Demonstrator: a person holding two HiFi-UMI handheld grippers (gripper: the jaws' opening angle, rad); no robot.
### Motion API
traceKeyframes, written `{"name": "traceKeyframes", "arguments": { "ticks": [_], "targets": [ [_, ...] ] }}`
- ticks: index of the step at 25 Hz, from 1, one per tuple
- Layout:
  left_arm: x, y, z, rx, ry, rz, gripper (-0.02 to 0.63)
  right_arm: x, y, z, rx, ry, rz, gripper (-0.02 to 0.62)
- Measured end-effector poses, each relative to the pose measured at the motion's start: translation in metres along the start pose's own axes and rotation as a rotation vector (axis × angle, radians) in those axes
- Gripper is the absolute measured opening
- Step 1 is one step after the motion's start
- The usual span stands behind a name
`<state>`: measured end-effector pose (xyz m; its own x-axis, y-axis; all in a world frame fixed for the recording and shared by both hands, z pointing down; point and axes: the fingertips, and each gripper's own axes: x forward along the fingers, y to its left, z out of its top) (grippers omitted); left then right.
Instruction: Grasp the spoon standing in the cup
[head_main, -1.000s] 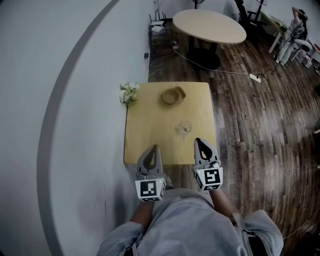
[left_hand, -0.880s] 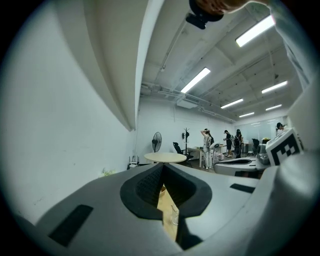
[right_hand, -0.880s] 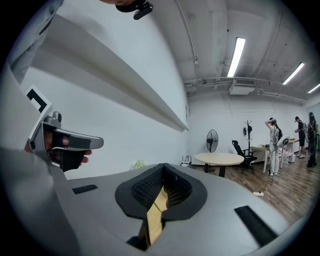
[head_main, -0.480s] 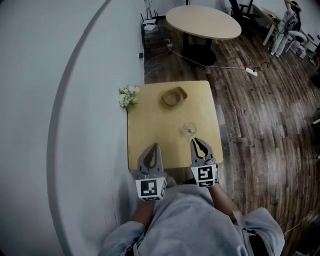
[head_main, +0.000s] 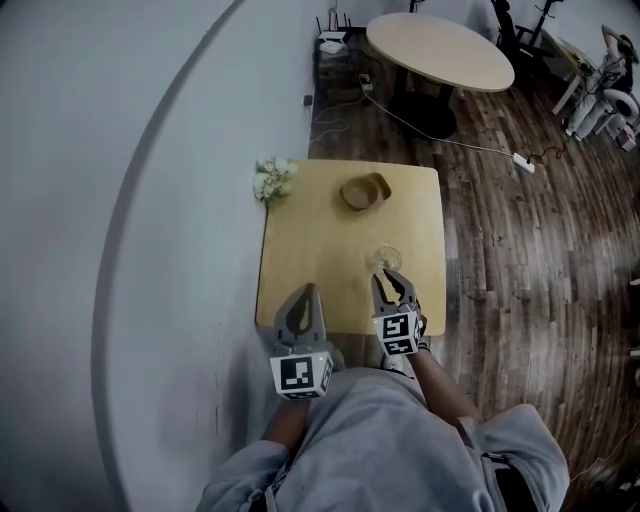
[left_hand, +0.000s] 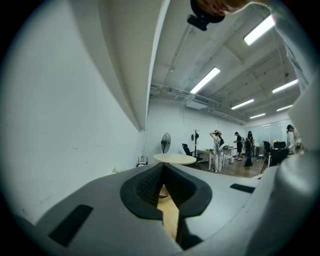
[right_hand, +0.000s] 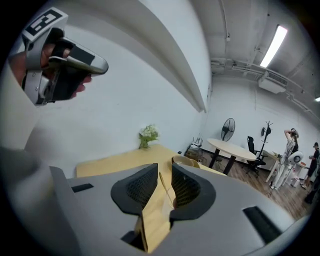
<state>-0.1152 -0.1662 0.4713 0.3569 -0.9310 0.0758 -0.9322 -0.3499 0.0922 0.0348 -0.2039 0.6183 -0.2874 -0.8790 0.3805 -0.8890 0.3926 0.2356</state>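
A clear glass cup (head_main: 388, 258) stands on the wooden table (head_main: 310, 250), toward its near right side, with the spoon in it too small to make out in the head view. My right gripper (head_main: 393, 281) is open, its tips just short of the cup. In the right gripper view the thin spoon handle (right_hand: 165, 187) shows in the gap of the right gripper (right_hand: 165, 167), touching neither pad. My left gripper (head_main: 304, 291) hangs shut over the table's near edge, holding nothing. The left gripper (left_hand: 162, 166) looks along the table.
A tan bowl (head_main: 365, 191) sits at the far side of the table, and a small bunch of white flowers (head_main: 272, 180) at its far left corner against the white wall. A round table (head_main: 440, 52) stands beyond on the dark wood floor (head_main: 520, 260). People stand far off (left_hand: 218, 150).
My right gripper has moved forward over the table's near edge, up to the cup. The left gripper has stayed where it was.
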Motion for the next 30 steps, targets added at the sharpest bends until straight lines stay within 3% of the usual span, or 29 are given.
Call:
{"name": "traceKeyframes", "arguments": {
  "ticks": [18, 30],
  "targets": [
    [-0.004, 0.014, 0.01, 0.034, -0.003, 0.087, 0.002, 0.052, 0.008, -0.042, -0.062, 0.17, 0.072, 0.077],
    [-0.008, 0.026, 0.012, 0.046, -0.003, 0.139, 0.002, 0.073, 0.005, -0.058, -0.076, 0.226, 0.066, 0.075]
  ]
}}
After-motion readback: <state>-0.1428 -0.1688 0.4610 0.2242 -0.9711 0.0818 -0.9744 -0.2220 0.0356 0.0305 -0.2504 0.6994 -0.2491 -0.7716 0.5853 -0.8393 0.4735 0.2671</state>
